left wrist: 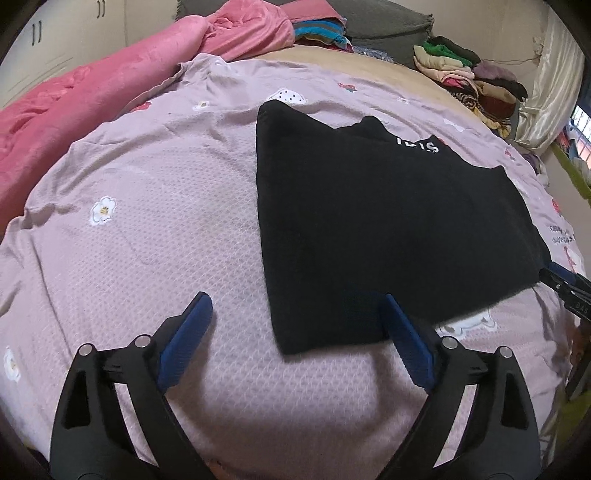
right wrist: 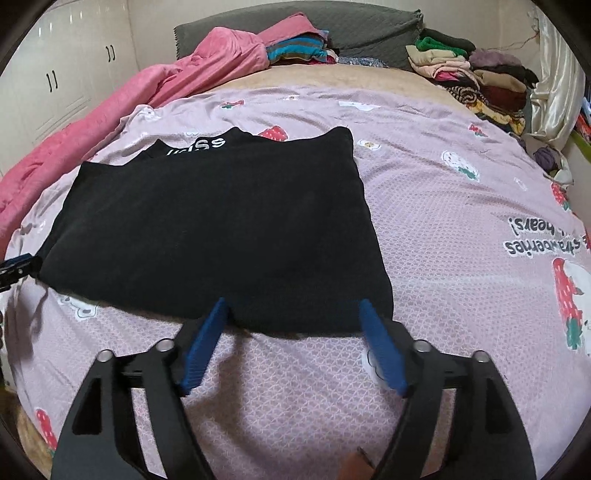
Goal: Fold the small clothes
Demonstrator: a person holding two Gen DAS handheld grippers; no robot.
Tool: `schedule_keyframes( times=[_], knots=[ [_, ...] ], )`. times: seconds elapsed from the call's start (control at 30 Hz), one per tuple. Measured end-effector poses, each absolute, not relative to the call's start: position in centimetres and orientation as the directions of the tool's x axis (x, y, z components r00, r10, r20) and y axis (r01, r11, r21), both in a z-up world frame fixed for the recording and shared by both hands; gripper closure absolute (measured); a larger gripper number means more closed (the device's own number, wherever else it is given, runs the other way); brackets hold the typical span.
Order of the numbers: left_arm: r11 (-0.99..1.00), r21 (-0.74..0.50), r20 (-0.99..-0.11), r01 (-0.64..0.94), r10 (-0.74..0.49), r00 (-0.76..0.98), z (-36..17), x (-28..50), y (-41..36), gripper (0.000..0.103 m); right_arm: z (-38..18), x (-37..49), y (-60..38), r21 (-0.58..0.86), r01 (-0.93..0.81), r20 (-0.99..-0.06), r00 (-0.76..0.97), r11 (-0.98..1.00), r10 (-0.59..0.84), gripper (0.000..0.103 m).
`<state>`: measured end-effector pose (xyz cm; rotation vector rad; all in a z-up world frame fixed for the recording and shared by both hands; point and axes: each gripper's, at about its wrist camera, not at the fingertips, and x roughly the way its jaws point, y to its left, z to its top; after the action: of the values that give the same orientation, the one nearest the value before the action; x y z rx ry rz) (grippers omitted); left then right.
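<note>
A black garment (left wrist: 388, 229) with white lettering lies flat, partly folded, on the lilac bedsheet (left wrist: 147, 221). My left gripper (left wrist: 295, 306) is open and empty, just above the sheet at the garment's near left corner. In the right wrist view the same garment (right wrist: 221, 229) lies ahead and to the left. My right gripper (right wrist: 293, 308) is open and empty, its blue fingertips at the garment's near right edge. The right gripper's tip also shows at the right edge of the left wrist view (left wrist: 565, 284).
A pink blanket (left wrist: 92, 96) is bunched along the left side of the bed. A pile of folded clothes (right wrist: 476, 81) sits at the far right by a grey headboard cushion (right wrist: 369, 33). White wardrobe doors (right wrist: 66, 74) stand to the left.
</note>
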<state>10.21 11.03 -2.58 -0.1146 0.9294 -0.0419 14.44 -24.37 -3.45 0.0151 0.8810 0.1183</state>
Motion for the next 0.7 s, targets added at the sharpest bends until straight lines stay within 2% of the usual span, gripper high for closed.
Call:
schedule_keyframes(
  times=[0.07, 0.13, 0.3, 0.7],
  knots=[
    [0.993, -0.115, -0.793, -0.015, -0.083, 0.604, -2.3, 9.8, 11.1, 0.01, -3.3, 14.1, -24.3, 0.06, -0.097, -0.762, 0.639, 0.993, 0.109, 0.02],
    [0.993, -0.113, -0.787, -0.018, -0.078, 0.611, -1.9, 9.5, 11.2, 0.01, -3.0, 13.8, -24.2, 0.065, -0.095, -0.756, 0.645, 0.993, 0.111, 0.013],
    [0.994, -0.101, -0.785, -0.028, -0.063, 0.616, -1.4, 9.0, 11.7, 0.01, -2.0, 13.0, -23.4, 0.063, -0.114, -0.738, 0.663, 0.991, 0.124, 0.009],
    [0.991, -0.08, -0.778, -0.104, 0.003, 0.628, -0.5, 8.7, 14.5, 0.01, -0.5, 12.2, -16.2, 0.039, -0.28, -0.714, 0.664, 0.959, 0.223, 0.008]
  ],
)
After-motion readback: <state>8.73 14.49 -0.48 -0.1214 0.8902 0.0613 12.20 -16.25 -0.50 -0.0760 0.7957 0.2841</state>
